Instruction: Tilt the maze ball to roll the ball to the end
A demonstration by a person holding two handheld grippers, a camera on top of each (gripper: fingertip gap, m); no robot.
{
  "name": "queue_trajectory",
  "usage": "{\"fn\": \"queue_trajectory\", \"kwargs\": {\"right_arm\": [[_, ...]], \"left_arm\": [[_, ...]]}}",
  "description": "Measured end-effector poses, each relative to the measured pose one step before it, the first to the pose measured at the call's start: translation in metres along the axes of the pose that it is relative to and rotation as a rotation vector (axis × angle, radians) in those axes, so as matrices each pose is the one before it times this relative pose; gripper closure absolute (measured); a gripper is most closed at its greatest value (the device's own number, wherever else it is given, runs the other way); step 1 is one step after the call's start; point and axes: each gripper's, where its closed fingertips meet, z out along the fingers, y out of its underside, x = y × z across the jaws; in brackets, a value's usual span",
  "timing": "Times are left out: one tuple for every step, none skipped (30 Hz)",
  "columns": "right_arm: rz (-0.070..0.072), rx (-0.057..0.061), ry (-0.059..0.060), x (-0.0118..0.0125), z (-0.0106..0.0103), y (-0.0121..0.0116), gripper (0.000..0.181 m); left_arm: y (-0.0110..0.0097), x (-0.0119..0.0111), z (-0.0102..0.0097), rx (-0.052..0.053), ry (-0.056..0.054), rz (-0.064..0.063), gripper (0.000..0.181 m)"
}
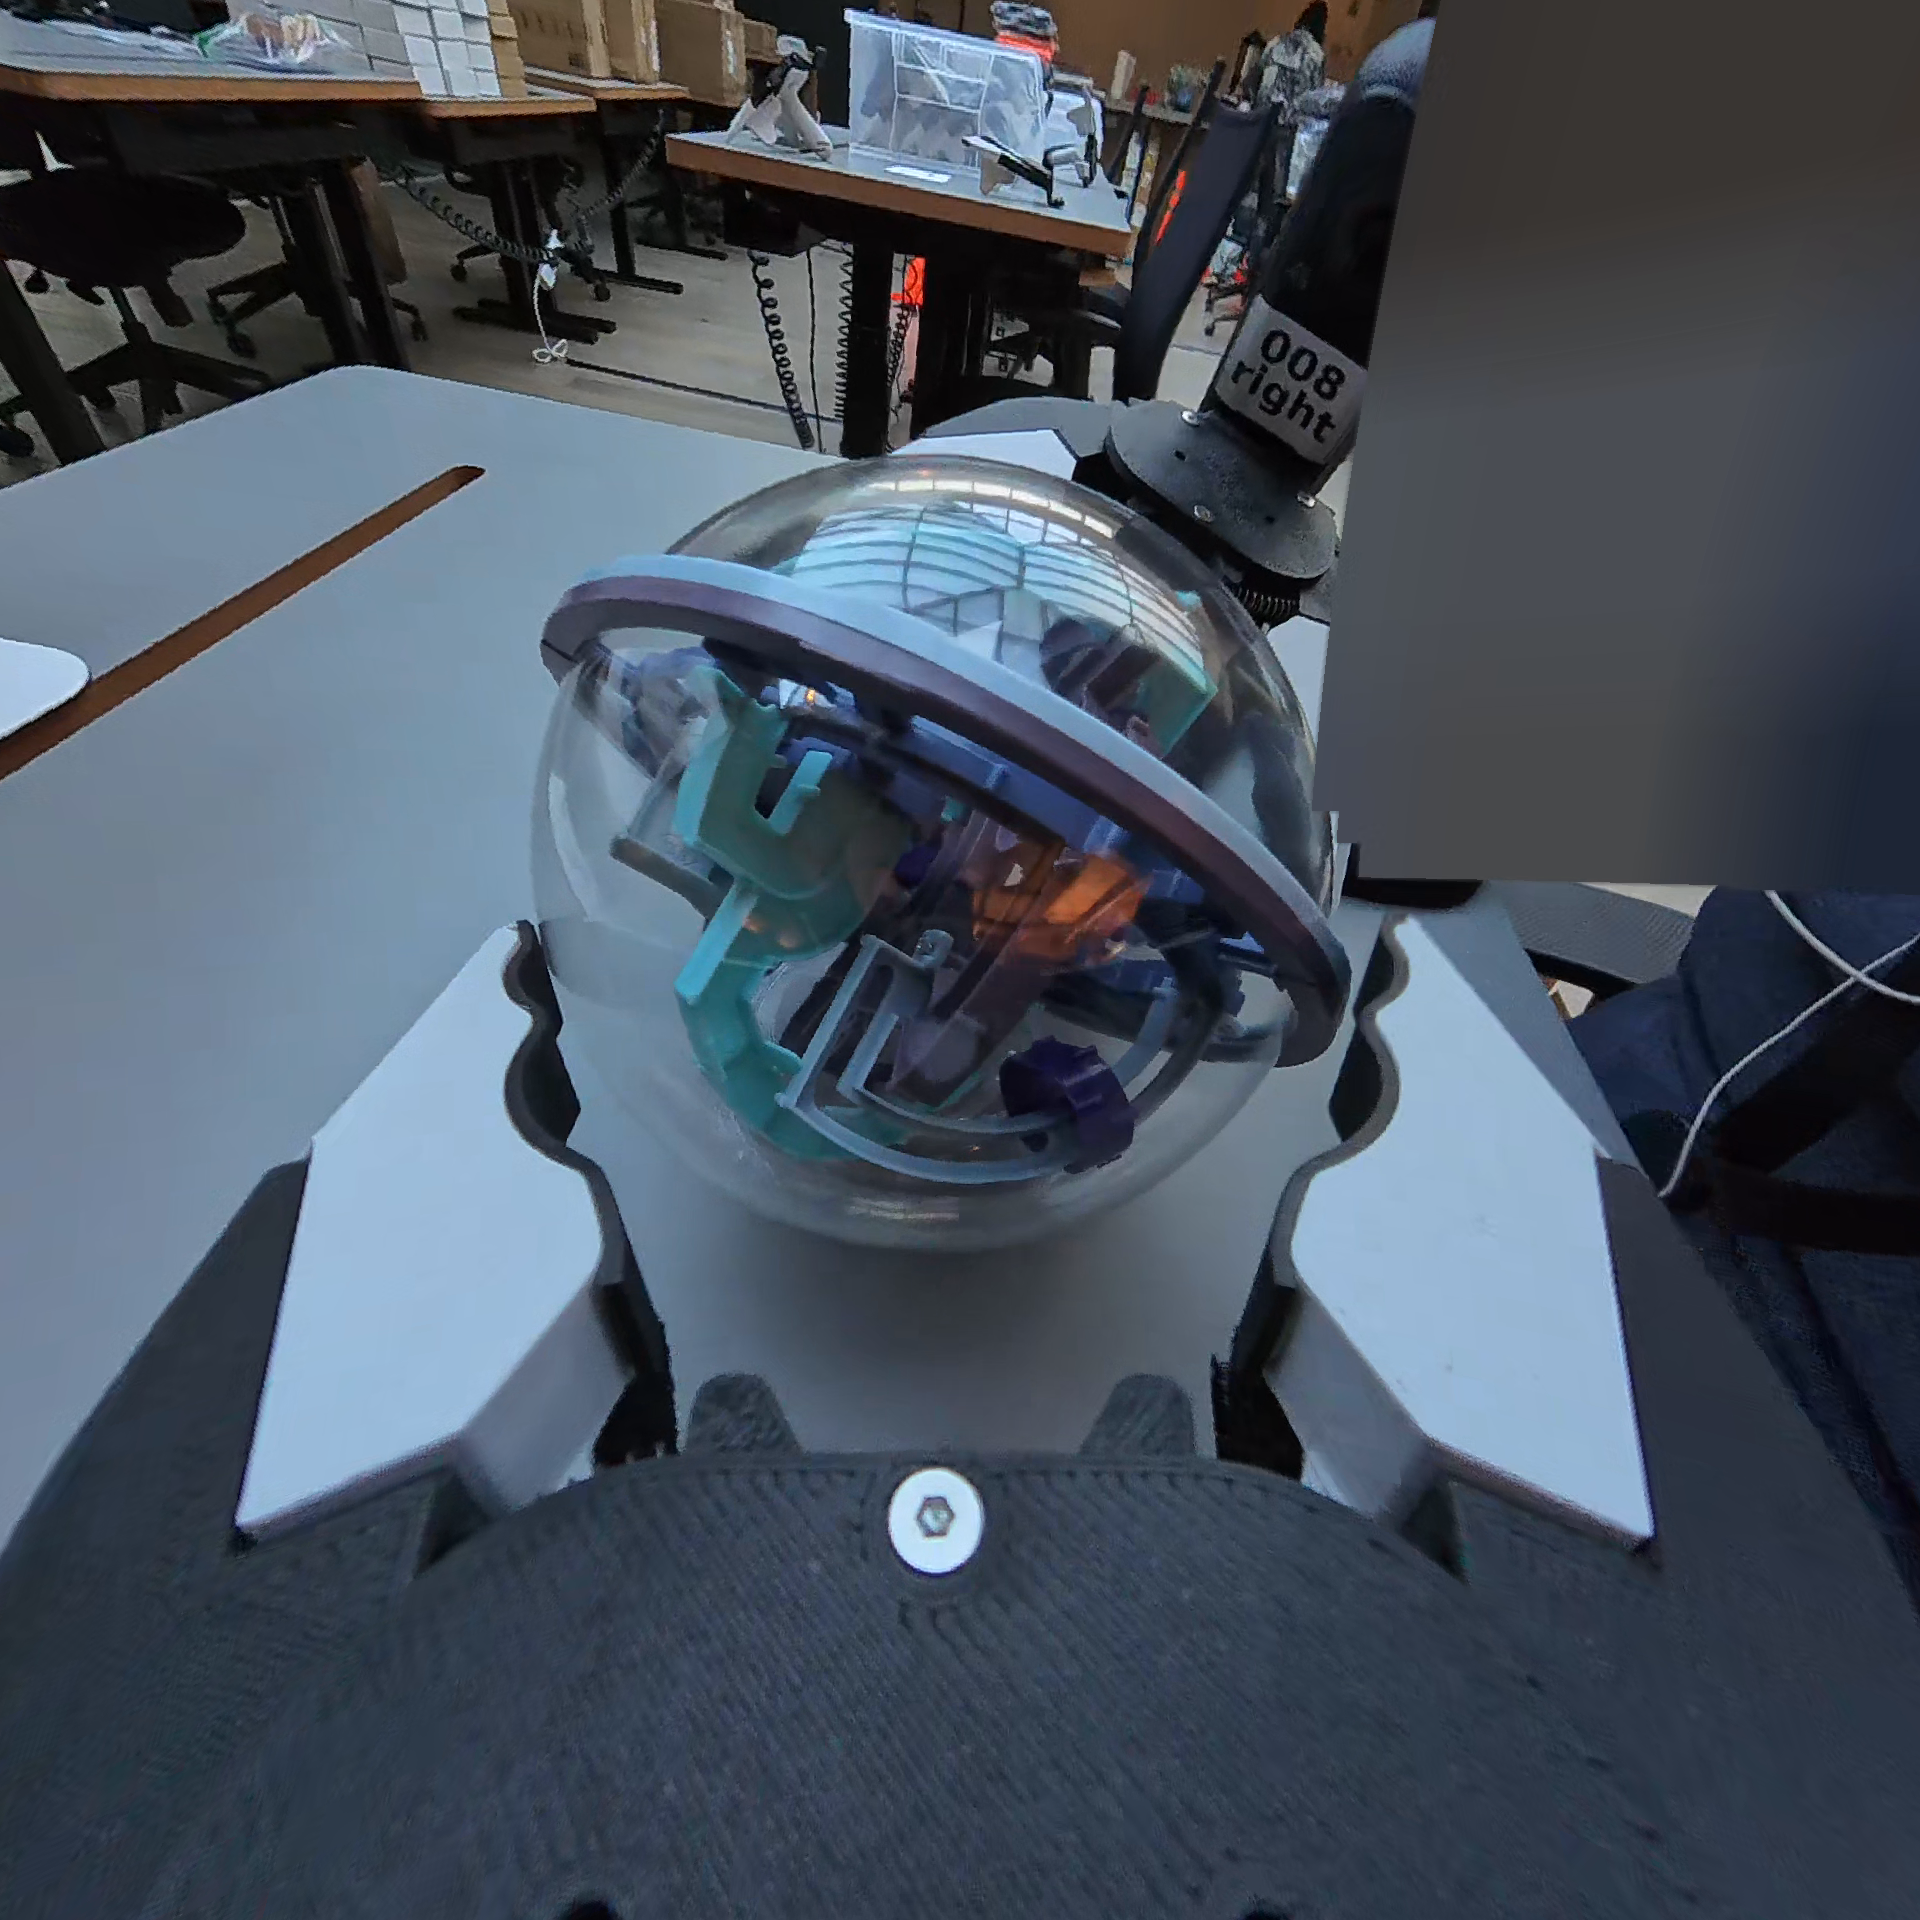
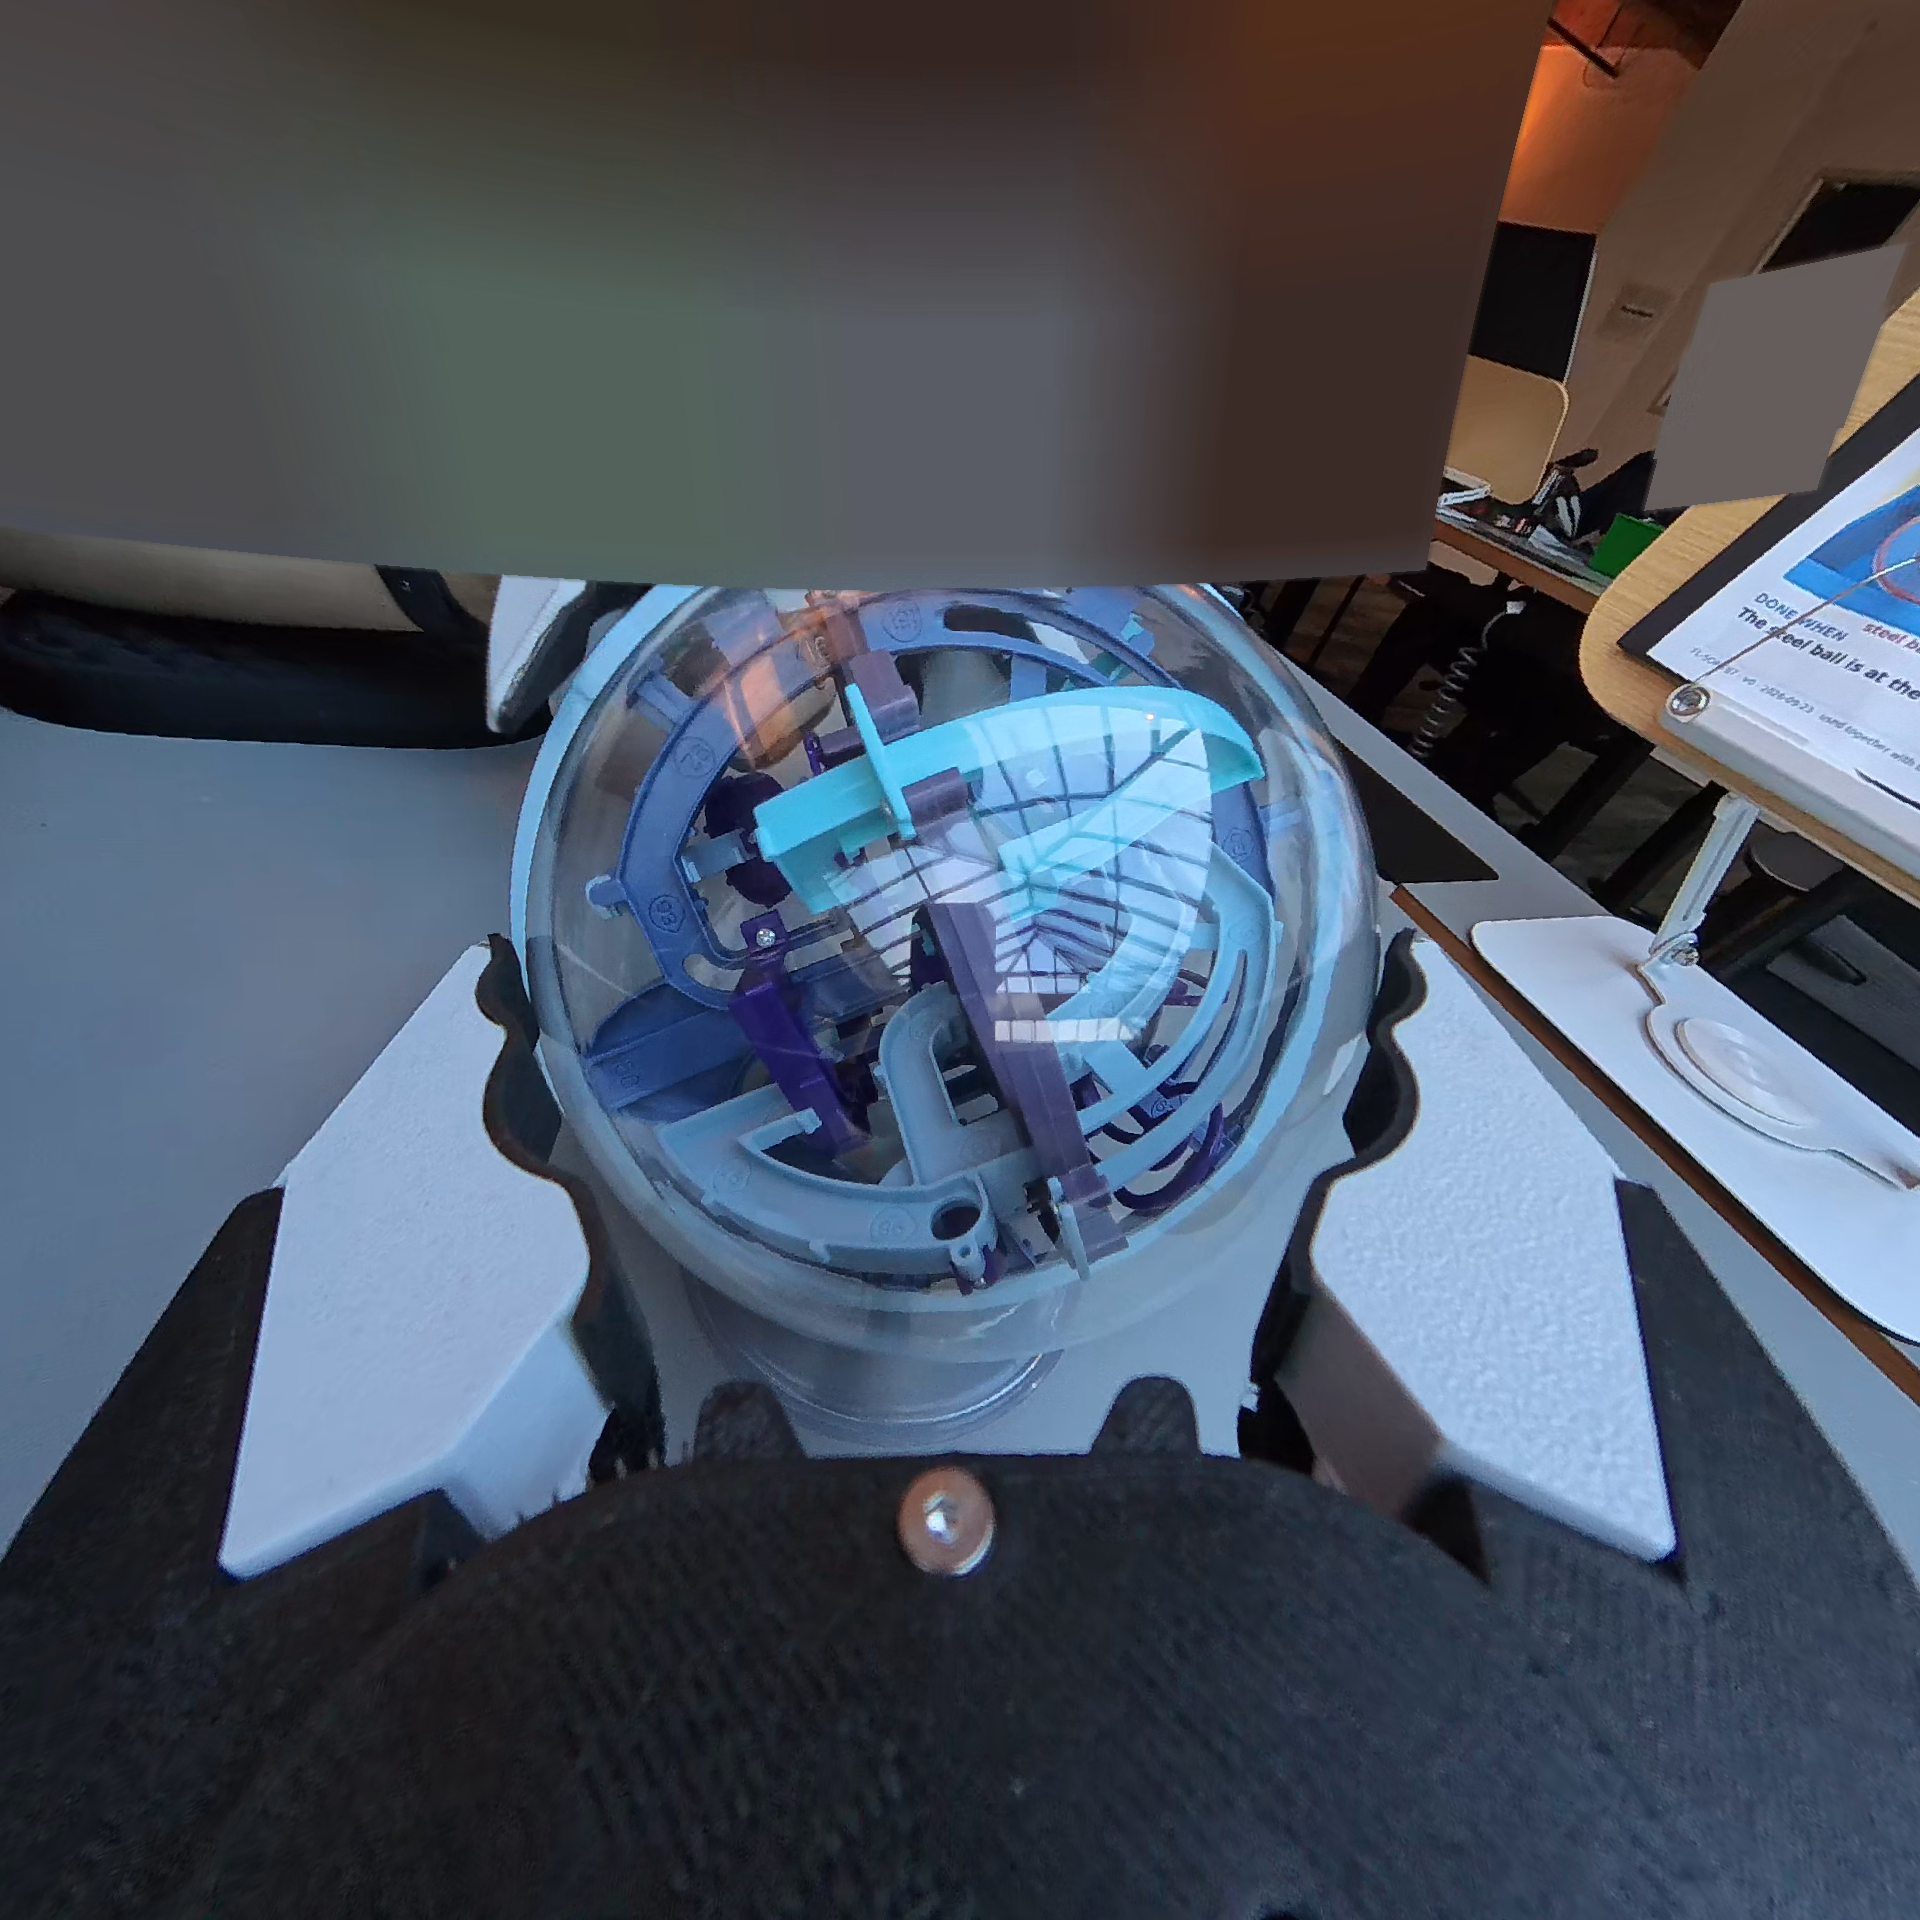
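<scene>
The maze ball (image 1: 925,862) is a clear sphere with a grey-purple ring and teal, blue and purple tracks inside. It sits low over the grey table (image 1: 208,644). My left gripper (image 1: 935,966) has its white fingers (image 1: 416,1195) against both sides of the ball. My right gripper (image 2: 945,987) holds the same ball (image 2: 945,935) from the opposite side, and its black body shows behind the ball in the left wrist view (image 1: 1226,499). A clear round stand (image 2: 883,1371) shows under the ball. I cannot pick out the small steel ball.
A slot (image 1: 291,582) cuts the table at left. A white stand base (image 2: 1621,997) with a clipboard sheet (image 2: 1787,665) stands at the right near the table edge. A person's dark clothing (image 1: 1766,1039) is close by. Desks and chairs (image 1: 894,187) stand beyond.
</scene>
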Motion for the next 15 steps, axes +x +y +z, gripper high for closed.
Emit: {"fn": "queue_trajectory", "kwargs": {"right_arm": [[0.0042,0.0023,-0.0001,0.00038,-0.00003,0.00000,0.026],[0.0037,0.0026,-0.0003,0.00024,0.00005,0.00002,0.026],[0.0016,0.0024,-0.0005,0.00020,-0.00005,-0.00009,0.026],[-0.0020,0.0014,-0.0005,-0.00012,0.00012,0.00017,0.026],[-0.0028,-0.0009,0.0005,0.00000,0.00014,0.00044,0.026],[-0.0010,-0.0009,0.0008,0.00004,0.00009,0.00048,0.026],[-0.0013,-0.0004,0.0004,-0.00004,0.00021,0.00039,0.026],[-0.0029,-0.0008,-0.0010,-0.00017,0.00013,0.00033,0.026],[-0.0045,-0.0012,-0.0003,-0.00027,0.00007,0.00030,0.026],[-0.0030,-0.0001,0.0000,-0.00012,-0.00003,0.00003,0.026],[0.0041,-0.0056,0.0022,0.00081,-0.00009,0.00117,0.025],[0.0052,0.0011,0.0001,0.00070,-0.00032,0.00053,0.025],[0.0000,0.0005,0.0006,0.00039,-0.00007,0.00035,0.026],[-0.0051,-0.0008,0.0004,-0.00010,0.00001,0.00027,0.026],[-0.0066,0.0013,-0.0003,-0.00033,0.00011,0.00013,0.026]], "left_arm": [[0.00124,0.00015,0.00039,-0.0038,0.0053,0.0132,0.032],[0.00066,-0.00005,0.00049,0.0010,0.0056,0.0077,0.031],[0.00004,-0.00021,0.00051,0.0064,0.0052,0.0032,0.031],[-0.00028,-0.00034,0.00052,0.0112,0.0039,-0.0025,0.030],[-0.00023,-0.00039,0.00068,0.0115,0.0050,-0.0072,0.031],[0.00039,0.00009,0.00090,0.0075,0.0082,-0.0104,0.029],[0.00111,-0.00020,0.00122,0.0011,0.0065,-0.0096,0.027],[0.00170,-0.00060,0.00125,-0.0036,0.0014,-0.0025,0.026],[0.00187,-0.00031,0.00153,-0.0041,0.0019,0.0013,0.025],[0.00052,-0.00003,0.00139,0.0023,0.0045,-0.0039,0.023],[-0.00065,-0.00048,0.00071,0.0071,0.0030,-0.0082,0.023],[-0.00050,-0.00055,0.00037,0.0065,0.0027,-0.0066,0.023],[-0.00039,-0.00030,0.00007,0.0066,0.0033,-0.0034,0.023],[-0.00004,-0.00009,-0.00017,0.0056,0.0027,-0.0010,0.023],[0.00006,0.00012,-0.00031,0.0042,0.0009,0.0016,0.023]]}}
